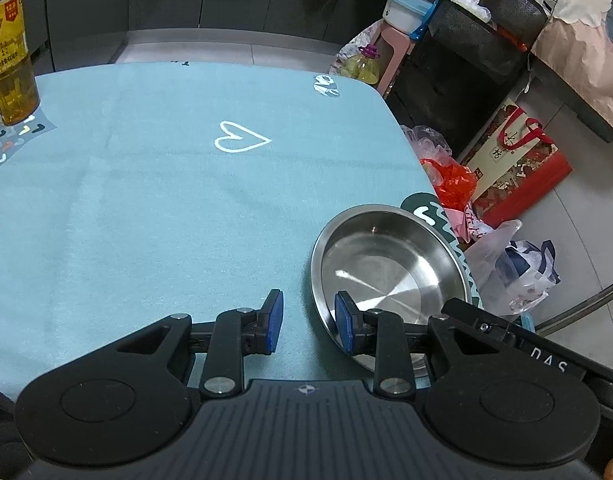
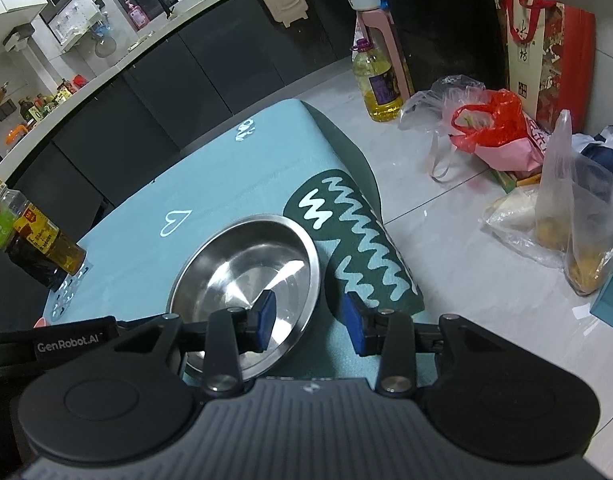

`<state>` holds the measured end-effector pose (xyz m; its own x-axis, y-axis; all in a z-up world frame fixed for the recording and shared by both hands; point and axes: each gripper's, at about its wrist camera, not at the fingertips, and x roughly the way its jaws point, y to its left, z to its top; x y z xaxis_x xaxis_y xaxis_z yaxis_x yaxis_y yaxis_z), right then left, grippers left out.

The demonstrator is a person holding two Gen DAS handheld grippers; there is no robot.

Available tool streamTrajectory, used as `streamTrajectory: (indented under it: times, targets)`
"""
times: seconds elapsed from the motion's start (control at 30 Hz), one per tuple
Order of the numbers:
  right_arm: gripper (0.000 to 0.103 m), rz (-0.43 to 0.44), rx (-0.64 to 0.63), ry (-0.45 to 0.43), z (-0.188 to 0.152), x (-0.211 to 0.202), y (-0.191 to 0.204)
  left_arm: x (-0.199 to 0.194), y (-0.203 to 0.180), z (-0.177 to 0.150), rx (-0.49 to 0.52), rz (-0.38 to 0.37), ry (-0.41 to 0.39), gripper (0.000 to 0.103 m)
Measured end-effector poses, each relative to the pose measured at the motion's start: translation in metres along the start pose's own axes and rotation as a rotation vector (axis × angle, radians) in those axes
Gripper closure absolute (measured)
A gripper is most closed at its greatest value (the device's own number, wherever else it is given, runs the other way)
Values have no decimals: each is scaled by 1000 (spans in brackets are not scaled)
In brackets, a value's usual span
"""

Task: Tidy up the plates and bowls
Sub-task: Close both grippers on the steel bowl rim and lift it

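Evidently straddling opposite rims for a shared two-handed lift, the left gripper (image 1: 308,327) and right gripper (image 2: 311,323) each hang with fingers parted, pads apparently clear of the metal, around the shallow round stainless-steel plate (image 1: 386,276) resting empty near the corner of the pale-blue heart-print tablecloth (image 1: 166,200).

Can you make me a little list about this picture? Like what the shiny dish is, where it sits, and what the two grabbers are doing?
dish: one steel plate, empty, right way up
where: on the blue cloth, near the table's corner
left gripper: open, its jaws straddle the plate's rim without squeezing it
right gripper: open, its jaws straddle the rim on the other side
also on table: an oil bottle
on the floor: plastic bags
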<state>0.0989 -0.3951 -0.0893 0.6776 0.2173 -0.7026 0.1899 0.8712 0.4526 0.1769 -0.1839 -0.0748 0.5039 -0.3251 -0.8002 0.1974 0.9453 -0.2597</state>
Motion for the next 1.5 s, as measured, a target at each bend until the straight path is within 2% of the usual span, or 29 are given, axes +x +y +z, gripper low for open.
streamTrajectory:
  times: [0.3,0.37,0.4,0.43,0.57,0.97,1.5]
  targets:
    - [80,25,23,4,1,5,-4,8,-3,2,-6,-20,27,77]
    - [89,30,24,7,2,6,-6,10,-6,2,1,-21,30,77]
    - [100,33,23,12,2,7,-5,12,-7,2,5,-26,29,77]
    - [103,43,26,20,2,8,-5,13,-9,1,10,-35,28,78]
    - [103,38,17,11,1,5,-2,12,-13,-1,57,-18,25,87]
    - [103,55,-15,-17,-4,-13,22,-27,0,-7,75,-25,-48,86]
    - [103,109,-140,-16,-18,-21,86,-79,53,-17,-14,21,-134,86]
